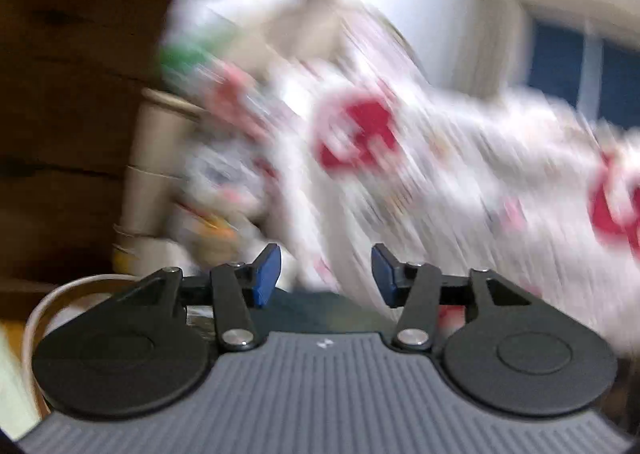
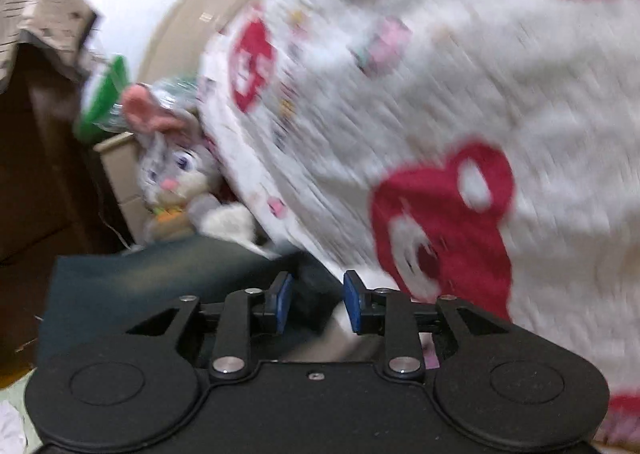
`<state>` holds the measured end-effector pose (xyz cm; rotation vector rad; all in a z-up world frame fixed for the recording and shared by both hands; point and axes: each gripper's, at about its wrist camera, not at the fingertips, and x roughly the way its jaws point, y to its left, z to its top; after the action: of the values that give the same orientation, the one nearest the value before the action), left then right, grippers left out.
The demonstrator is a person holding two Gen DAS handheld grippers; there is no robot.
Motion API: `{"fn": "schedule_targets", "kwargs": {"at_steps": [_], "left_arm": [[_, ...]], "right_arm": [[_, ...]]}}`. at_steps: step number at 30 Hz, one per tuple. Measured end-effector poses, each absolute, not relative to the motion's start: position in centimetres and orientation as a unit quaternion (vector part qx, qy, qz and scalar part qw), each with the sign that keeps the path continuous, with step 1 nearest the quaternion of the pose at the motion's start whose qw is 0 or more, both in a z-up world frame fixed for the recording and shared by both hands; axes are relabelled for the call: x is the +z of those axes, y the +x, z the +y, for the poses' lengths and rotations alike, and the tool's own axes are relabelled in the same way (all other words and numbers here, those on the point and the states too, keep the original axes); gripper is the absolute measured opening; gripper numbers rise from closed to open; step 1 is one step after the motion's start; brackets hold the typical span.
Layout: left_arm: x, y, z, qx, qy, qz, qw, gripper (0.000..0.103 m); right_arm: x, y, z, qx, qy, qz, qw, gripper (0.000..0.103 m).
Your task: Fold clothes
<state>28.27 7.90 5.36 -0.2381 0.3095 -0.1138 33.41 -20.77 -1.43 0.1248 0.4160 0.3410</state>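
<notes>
The left tool (image 1: 326,276) has its blue pads spread wide, nothing between them; the right tool (image 2: 318,302) gapes narrower, likewise gripping nothing.

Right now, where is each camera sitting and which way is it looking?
Left wrist camera: sits on the left hand-held gripper, looking forward past its open blue fingers at a blurred white garment with red prints; only the gripper shows.
Right wrist camera: sits on the right hand-held gripper, facing the same white garment close up, a plush bunny to its left; only the gripper shows.
Shared: both see the white garment.
</notes>
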Motion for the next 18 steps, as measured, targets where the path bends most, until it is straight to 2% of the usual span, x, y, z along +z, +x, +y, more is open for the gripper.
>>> {"fn": "schedule_targets", "kwargs": {"at_steps": [1, 5, 8, 12, 18], "left_arm": [[5.6, 28.5, 8.0, -0.058, -0.108, 0.153, 0.981, 0.049], [3.9, 30.0, 8.2, -0.051, -0.083, 0.188, 0.977, 0.048], [2.6, 31.1, 8.4, -0.045, -0.063, 0.214, 0.974, 0.048], [0.8, 32.6, 8.6, -0.037, -0.037, 0.249, 0.967, 0.048], [-0.5, 33.3, 9.1, -0.029, -0.029, 0.273, 0.961, 0.047]], "right_arm": [[-0.9, 33.9, -19.9, 0.183, 0.046, 0.207, 0.960, 0.051], [-1.0, 36.6, -16.5, 0.227, -0.006, 0.239, 0.944, 0.059], [-4.0, 38.2, -15.8, 0.220, -0.032, 0.268, 0.937, 0.059], [-7.6, 36.8, -17.3, 0.220, 0.003, 0.231, 0.948, 0.059], [-5.7, 35.0, -16.5, 0.210, 0.022, 0.225, 0.951, 0.061]]}}
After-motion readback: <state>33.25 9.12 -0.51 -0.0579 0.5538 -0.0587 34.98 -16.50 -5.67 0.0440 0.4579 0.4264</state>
